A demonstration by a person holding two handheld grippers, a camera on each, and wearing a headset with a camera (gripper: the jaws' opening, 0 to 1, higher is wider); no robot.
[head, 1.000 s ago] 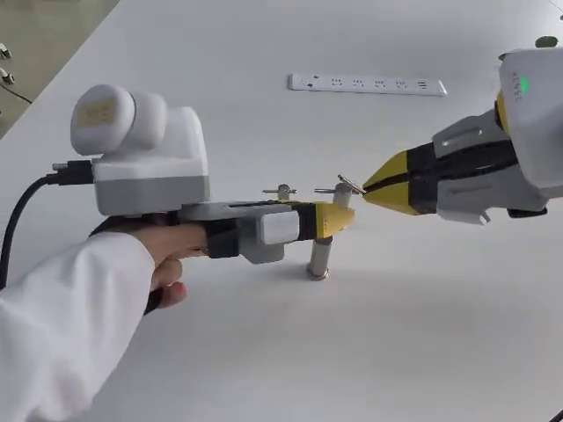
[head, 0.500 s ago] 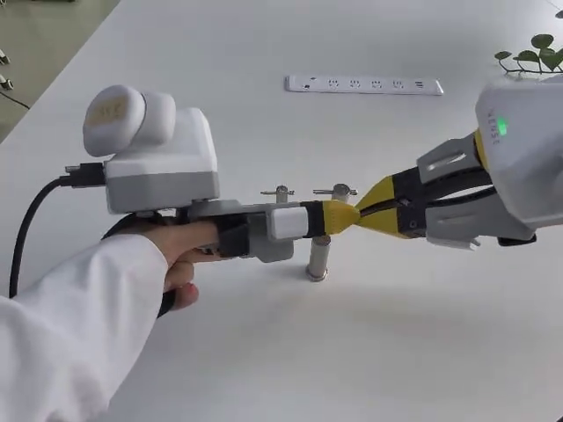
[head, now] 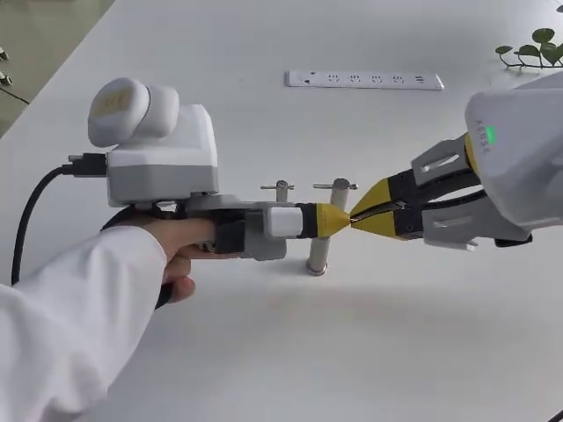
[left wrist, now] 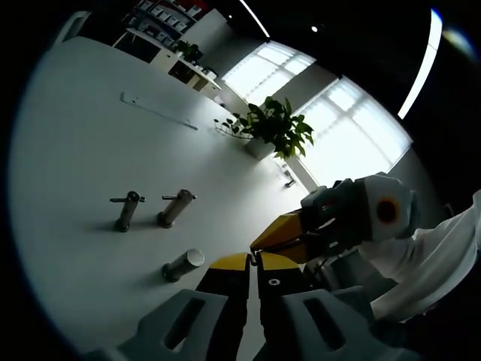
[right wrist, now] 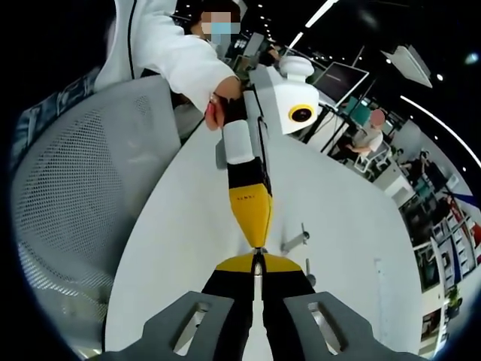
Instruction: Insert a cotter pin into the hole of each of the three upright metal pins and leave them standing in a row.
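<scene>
**A:** What is the left gripper [head: 341, 220] doing?

**B:** A hand [head: 180, 251] is holding it level above the table [head: 396, 334]. Its jaws are pressing narrow, nose to nose with the other tool. I cannot tell whether it is pinching anything.

**A:** And the metal pins?

**B:** The far-left pin [head: 281, 190] is standing upright and carrying a fitted cotter pin [head: 268, 189] crosswise through its head. The bare pin [head: 318, 255] is standing nearer to us, just below the meeting tips. Its top is hiding behind the left gripper. The far-right pin [head: 339, 189] is also wearing a crosswise pin.

**A:** And the right gripper [head: 362, 219]?

**B:** Its jaws are closing tight on a thin sliver at the very point, which I am taking for the loose cotter pin [right wrist: 258, 259]. It is sitting right between the two noses.

**A:** So what is the advice?

**B:** I am reading this as a regrip or a straightening. One tool should be holding firmly while the other is shifting, never both letting go. The sliver wants lining up with the bare pin's hole before it goes down. The left gripper could be steadying that pin low on its shaft, so that it is not tipping out of the row.
</scene>
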